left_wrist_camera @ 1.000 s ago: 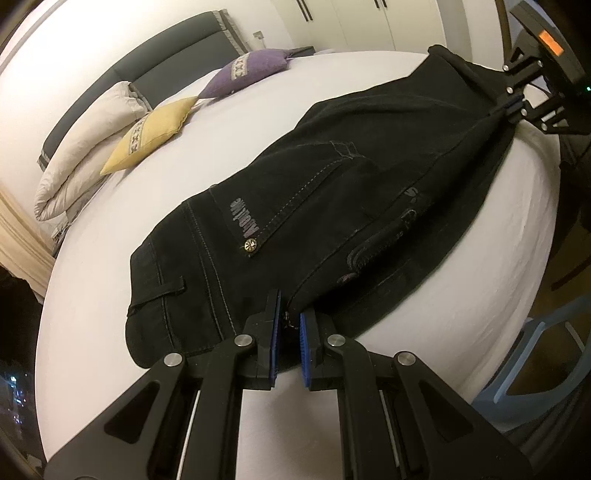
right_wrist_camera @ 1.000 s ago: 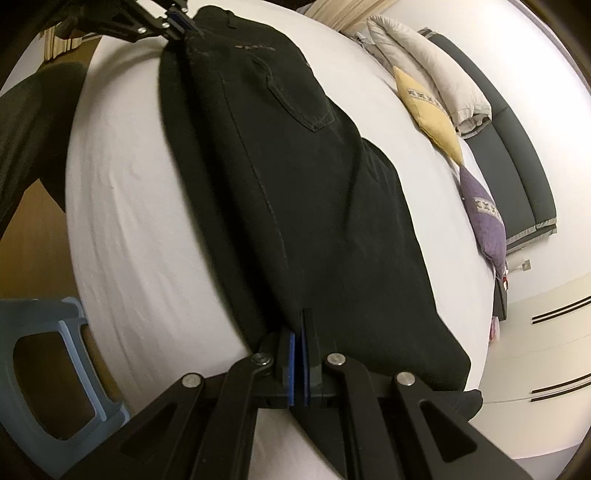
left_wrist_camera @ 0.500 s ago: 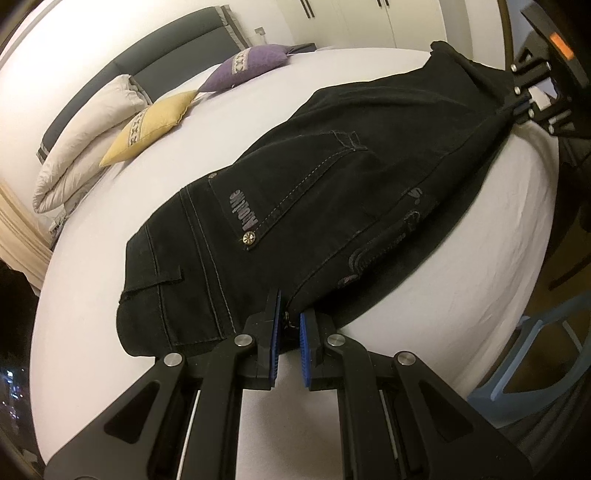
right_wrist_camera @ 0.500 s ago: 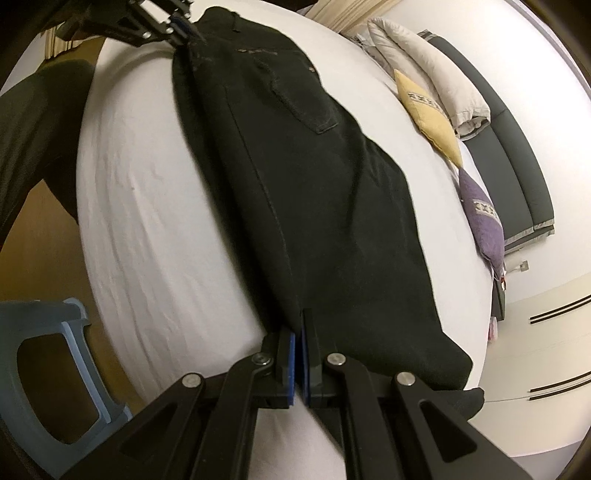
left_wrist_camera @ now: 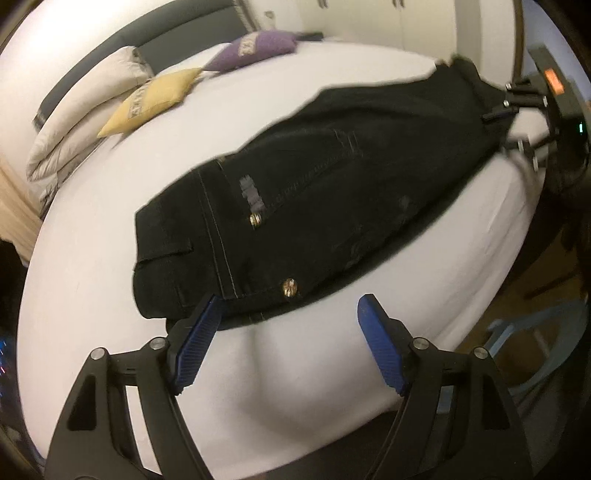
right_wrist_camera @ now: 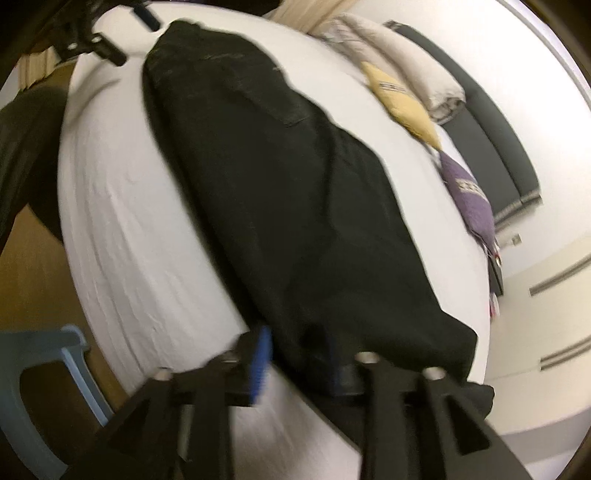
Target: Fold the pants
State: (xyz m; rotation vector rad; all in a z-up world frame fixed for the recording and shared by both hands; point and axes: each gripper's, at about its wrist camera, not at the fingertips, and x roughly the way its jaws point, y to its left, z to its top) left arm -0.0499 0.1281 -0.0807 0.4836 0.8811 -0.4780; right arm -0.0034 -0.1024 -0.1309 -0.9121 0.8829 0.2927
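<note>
We see a bed (left_wrist_camera: 92, 229) with a white sheet filling most of both views. At its far end, against a dark grey headboard (left_wrist_camera: 177, 40), lies a folded cream duvet (left_wrist_camera: 85, 110). Just beside the duvet rests a yellow cushion (left_wrist_camera: 155, 96), and to the right of that a purple cushion (left_wrist_camera: 258, 46). Behind them we make out white wardrobe doors (left_wrist_camera: 369, 18). Near the bed's right edge, on a wooden floor (right_wrist_camera: 40, 280), stands a light blue stool (right_wrist_camera: 33, 373). To the far left of the bed hangs a beige curtain (left_wrist_camera: 16, 218).
</note>
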